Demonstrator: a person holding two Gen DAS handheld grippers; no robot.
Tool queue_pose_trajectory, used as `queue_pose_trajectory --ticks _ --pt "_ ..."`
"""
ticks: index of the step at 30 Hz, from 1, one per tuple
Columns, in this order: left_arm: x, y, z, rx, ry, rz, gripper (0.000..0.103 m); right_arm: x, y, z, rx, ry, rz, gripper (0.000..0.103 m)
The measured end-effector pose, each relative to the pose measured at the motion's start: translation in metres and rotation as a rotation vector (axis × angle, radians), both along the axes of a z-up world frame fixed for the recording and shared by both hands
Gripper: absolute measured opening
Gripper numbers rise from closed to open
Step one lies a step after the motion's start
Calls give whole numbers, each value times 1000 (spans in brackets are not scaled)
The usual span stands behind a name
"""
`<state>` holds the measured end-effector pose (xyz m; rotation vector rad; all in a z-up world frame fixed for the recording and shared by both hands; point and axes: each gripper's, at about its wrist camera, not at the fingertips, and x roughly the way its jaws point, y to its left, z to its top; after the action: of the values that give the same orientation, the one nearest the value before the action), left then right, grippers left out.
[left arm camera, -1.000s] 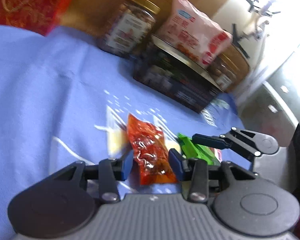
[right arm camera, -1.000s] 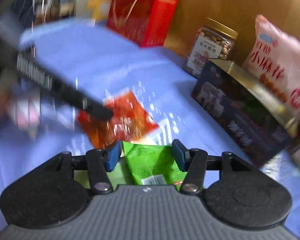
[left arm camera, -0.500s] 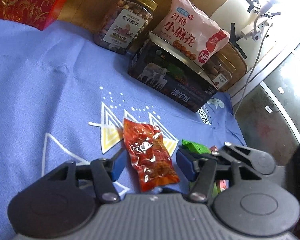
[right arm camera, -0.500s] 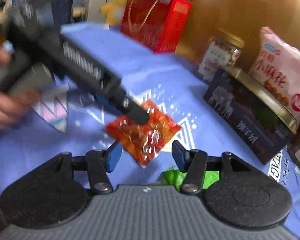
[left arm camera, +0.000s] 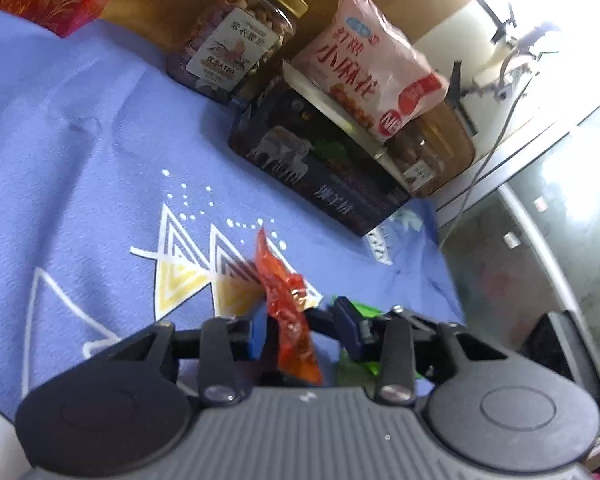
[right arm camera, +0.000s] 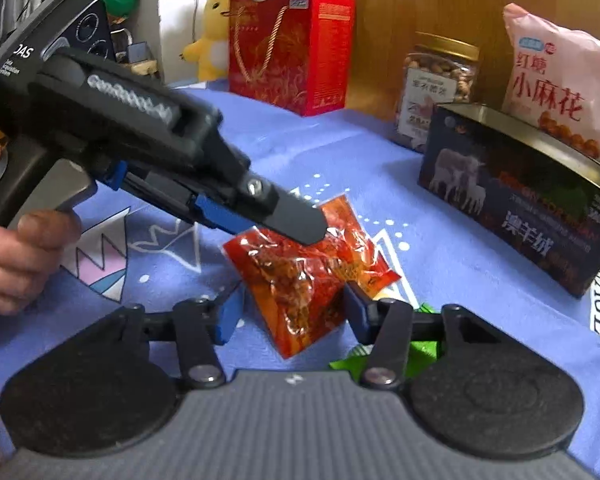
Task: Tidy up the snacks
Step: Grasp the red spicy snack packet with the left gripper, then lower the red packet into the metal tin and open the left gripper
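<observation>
A red snack packet [left arm camera: 286, 312] hangs edge-on between the fingers of my left gripper [left arm camera: 300, 330], lifted off the blue cloth [left arm camera: 80, 152]. In the right wrist view the left gripper [right arm camera: 300, 224] pinches the packet [right arm camera: 304, 280] at its upper edge. My right gripper [right arm camera: 292, 314] is open just in front of the packet, holding nothing. A green packet [right arm camera: 420, 350] lies on the cloth under its right finger and also shows in the left wrist view [left arm camera: 360, 312].
At the back stand a dark tin box [right arm camera: 516, 196], a pink snack bag [right arm camera: 560, 92] on it, a nut jar [right arm camera: 436, 84] and a red gift box [right arm camera: 288, 48]. A second jar [left arm camera: 428, 152] stands behind the tin. The cloth's edge [left arm camera: 436, 240] drops off to the right.
My left gripper has closed on the red packet and lifted it off the cloth, turning it edge-on. My right gripper has pulled back from the green packet and stayed open.
</observation>
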<state>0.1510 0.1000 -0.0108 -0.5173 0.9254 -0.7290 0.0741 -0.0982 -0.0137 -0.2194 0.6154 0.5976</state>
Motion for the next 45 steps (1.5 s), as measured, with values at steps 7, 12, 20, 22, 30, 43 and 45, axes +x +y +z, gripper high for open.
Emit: queue_pose_trajectory --ticks 7,12,20,22,30,43,45 --pt "4 -11 0 2 12 -18 18 -4 -3 0 -6 -63 -61 40" --pt "6 -12 23 -18 -43 -28 18 -12 -6 11 -13 -181 -84 30" --pt "37 -42 84 1 -227 -70 18 7 -13 44 -100 -441 -145 28" --pt "49 -53 91 19 -259 -71 18 23 -17 49 -113 -467 -164 28" --pt "114 -89 89 119 -279 -24 19 92 -23 42 -160 -475 -209 25" --pt "139 -99 71 290 -310 89 45 69 -43 50 -68 -418 -229 41" --pt "132 -95 76 308 -328 111 51 47 -53 53 -42 -408 -248 42"
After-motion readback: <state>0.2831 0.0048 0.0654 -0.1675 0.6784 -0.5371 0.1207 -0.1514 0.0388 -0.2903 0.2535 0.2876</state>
